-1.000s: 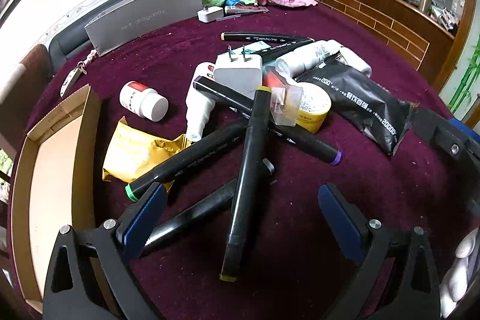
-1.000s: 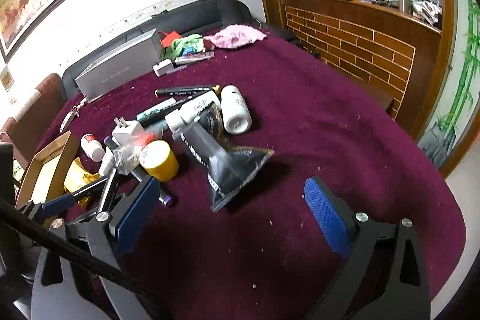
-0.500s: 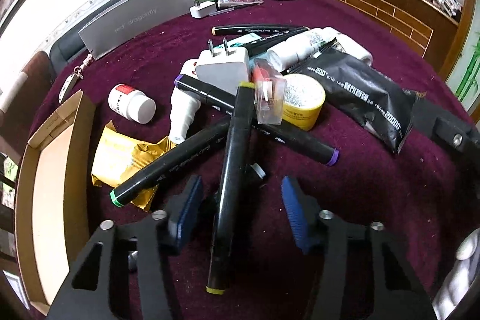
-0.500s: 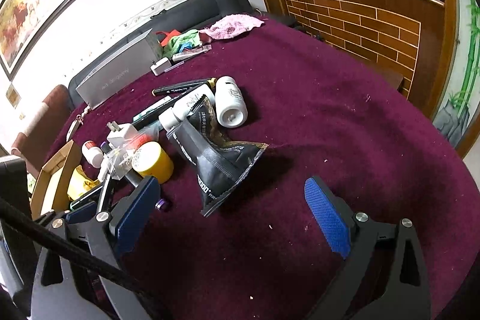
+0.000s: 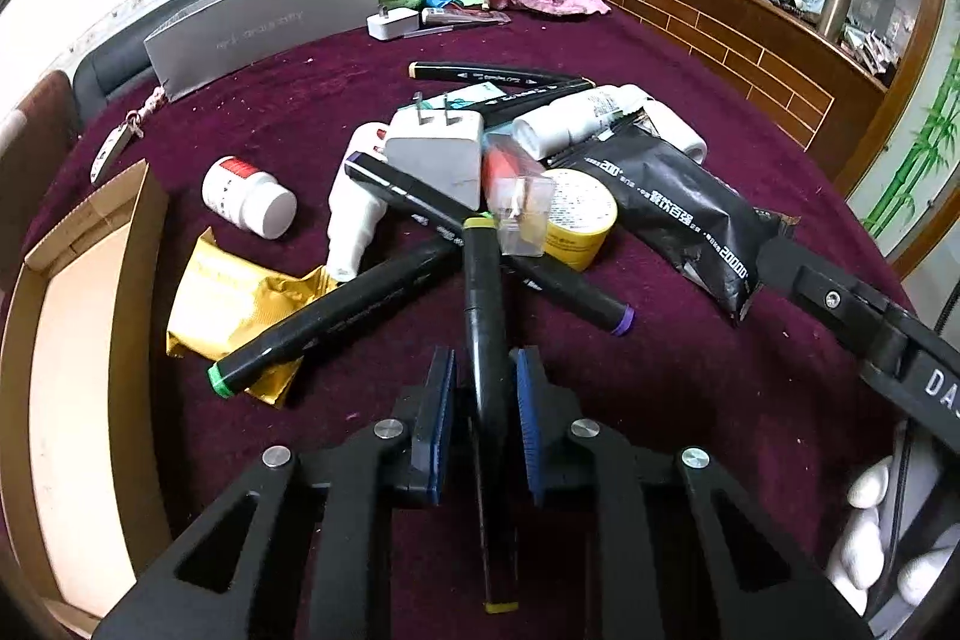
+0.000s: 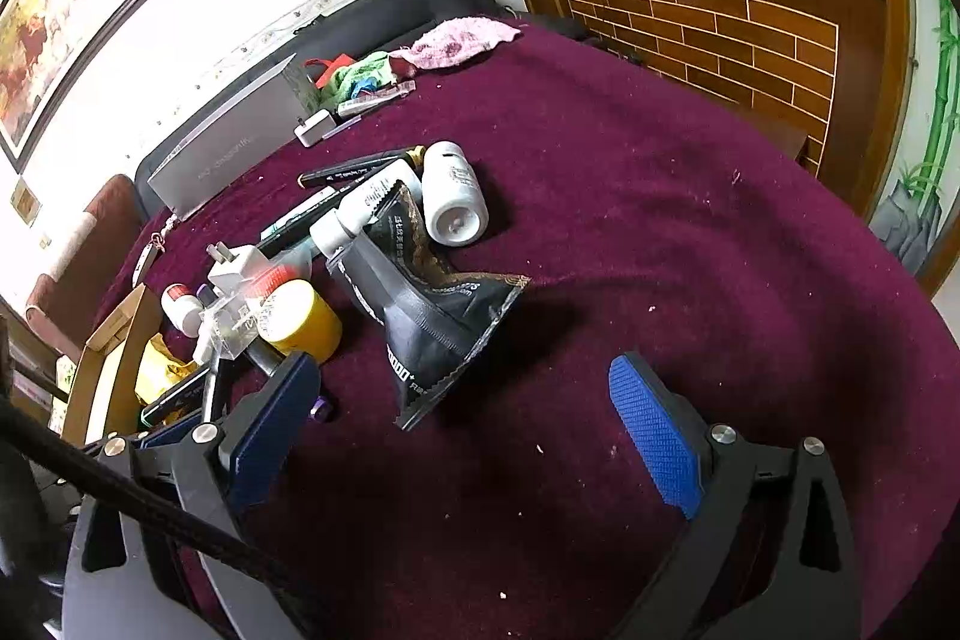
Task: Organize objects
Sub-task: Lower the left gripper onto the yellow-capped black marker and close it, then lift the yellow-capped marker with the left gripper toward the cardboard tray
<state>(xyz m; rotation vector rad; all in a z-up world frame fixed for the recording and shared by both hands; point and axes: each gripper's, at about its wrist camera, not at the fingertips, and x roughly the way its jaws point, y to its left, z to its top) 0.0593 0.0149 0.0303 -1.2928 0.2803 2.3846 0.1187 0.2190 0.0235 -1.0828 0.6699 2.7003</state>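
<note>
Since a second ago the left claw (image 5: 483, 400) is closing on the yellow-capped black marker (image 5: 487, 340) on the table (image 5: 690, 400), while the right claw (image 6: 462, 418) hangs released

Black marker (image 5: 487, 340), yellow caps, lies on maroon table (image 5: 690, 376), far end resting on crossed markers (image 5: 420, 244).

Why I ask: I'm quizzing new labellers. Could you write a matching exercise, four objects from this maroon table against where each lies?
1 black marker with yellow caps
2 black marker with green cap
3 white pill bottle with red label
4 yellow round tub

A across the gold foil packet
B beside the black pouch
C alone on the maroon cloth
D between the closing jaws of the left gripper

Pairs: 1-D, 2-A, 3-C, 4-B
</note>
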